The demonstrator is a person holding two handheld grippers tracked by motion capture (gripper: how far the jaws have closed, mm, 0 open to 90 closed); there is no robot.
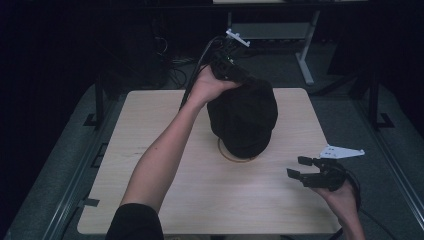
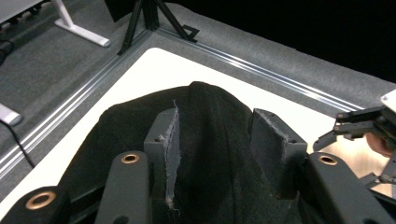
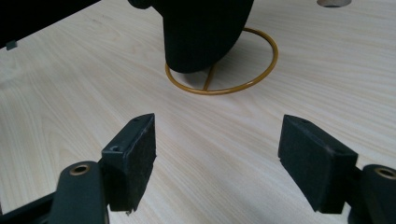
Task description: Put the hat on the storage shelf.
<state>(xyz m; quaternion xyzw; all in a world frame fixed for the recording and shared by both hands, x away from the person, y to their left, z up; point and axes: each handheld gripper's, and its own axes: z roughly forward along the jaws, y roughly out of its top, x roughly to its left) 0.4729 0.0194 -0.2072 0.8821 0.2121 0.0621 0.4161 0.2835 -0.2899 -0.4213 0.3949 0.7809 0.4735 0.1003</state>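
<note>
- Left gripper (image 2: 215, 140): fingers pinch the black hat's (image 1: 243, 120) fabric; hat sits over a gold wire stand (image 3: 224, 70) (mid-worktop, toward far edge).
- Right gripper (image 3: 224, 158): fingers apart, holding nothing, near right edge.
- No readable writing.

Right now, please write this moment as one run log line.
left gripper: shut on black hat | right gripper: open, empty | hat over gold wire stand

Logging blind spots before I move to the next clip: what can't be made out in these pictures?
- Stand under the black hat: the hat covers it in the high view; just the gold ring base shows.
- Left gripper pad faces: hat fabric bunches between them.
- Hat's top: cut off by the right gripper view's upper edge.
</note>
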